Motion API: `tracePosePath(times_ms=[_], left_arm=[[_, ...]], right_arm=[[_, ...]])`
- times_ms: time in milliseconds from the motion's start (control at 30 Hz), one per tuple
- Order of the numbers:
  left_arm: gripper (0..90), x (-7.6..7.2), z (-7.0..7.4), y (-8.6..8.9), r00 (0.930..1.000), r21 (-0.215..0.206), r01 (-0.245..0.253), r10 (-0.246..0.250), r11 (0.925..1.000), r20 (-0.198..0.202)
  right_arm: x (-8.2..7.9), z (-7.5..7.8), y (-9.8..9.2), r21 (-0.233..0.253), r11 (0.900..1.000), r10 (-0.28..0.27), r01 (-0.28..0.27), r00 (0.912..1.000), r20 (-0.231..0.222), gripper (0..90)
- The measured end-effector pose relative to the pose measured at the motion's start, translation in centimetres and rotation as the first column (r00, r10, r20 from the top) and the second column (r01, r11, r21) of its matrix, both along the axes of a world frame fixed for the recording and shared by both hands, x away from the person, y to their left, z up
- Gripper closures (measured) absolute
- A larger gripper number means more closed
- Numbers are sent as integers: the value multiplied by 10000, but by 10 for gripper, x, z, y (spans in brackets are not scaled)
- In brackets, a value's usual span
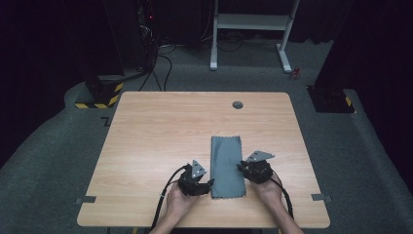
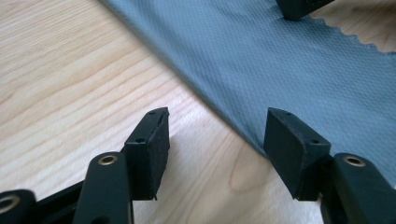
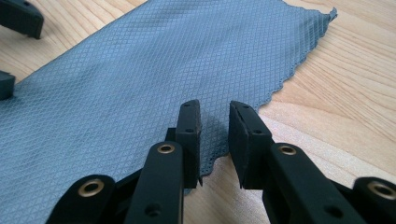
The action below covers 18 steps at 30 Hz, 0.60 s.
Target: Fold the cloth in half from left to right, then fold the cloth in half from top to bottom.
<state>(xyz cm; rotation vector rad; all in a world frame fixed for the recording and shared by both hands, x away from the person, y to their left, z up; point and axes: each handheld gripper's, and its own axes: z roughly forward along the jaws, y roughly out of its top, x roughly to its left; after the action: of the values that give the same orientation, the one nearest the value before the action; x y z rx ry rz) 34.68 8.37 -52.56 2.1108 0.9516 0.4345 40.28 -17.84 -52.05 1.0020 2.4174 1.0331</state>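
Cloth [image 1: 227,166]: one grey piece, folded to a long strip, lies flat on the wooden table [image 1: 160,146], towards the near edge. Its lower layers are hidden, so the number of folds cannot be told. Two grippers are counted, one on either side of the cloth. The left gripper [image 2: 217,140] rests at the cloth's left edge, jaws wide apart, holding nothing; one jaw overlaps the cloth's border. The right gripper [image 3: 215,135] sits at the cloth's scalloped right edge, jaws narrowly parted around that edge, not clamped. One round grey grommet [image 1: 237,105] lies beyond the cloth's far end. Nothing else stands near the cloth.
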Motion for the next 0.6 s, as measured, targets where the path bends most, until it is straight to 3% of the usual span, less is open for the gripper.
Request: tracePosePath(times_ms=[100, 133, 200, 267, 400, 533, 600], left_arm=[[384, -4, 0, 0, 9999, -110, 64, -65, 9999, -81], [380, -8, 0, -2, 9994, -343, 256, -263, 9991, -217], [375, -10, 0, -4, 9992, -313, 343, -350, 9989, -208], [373, -18, 0, -9, 9991, 6, 434, -434, 9991, 3], [378, -21, 0, -8, 9990, 20, 441, -441, 9990, -13], [372, -24, 0, -5, 9989, 18, 462, -462, 9989, -25], [374, -25, 0, -4, 9987, -20, 503, -503, 9987, -59]], right_arm=[[0, -1, -1, 74, 10000, 9, -9, 10000, 3, 742], [0, -1, -1, 98, 9999, 31, -31, 10000, 23, 742], [0, -1, -2, 95, 9999, 50, -50, 10000, 31, 742], [0, -2, -2, 178, 9998, 57, -59, 9999, 119, 742], [-1, -2, -2, 174, 9998, 28, -30, 9999, 113, 742], [0, -2, -3, 159, 9998, -93, 92, 9999, 85, 680], [2, -2, -5, 347, 9992, -203, 206, 9997, -102, 674]])
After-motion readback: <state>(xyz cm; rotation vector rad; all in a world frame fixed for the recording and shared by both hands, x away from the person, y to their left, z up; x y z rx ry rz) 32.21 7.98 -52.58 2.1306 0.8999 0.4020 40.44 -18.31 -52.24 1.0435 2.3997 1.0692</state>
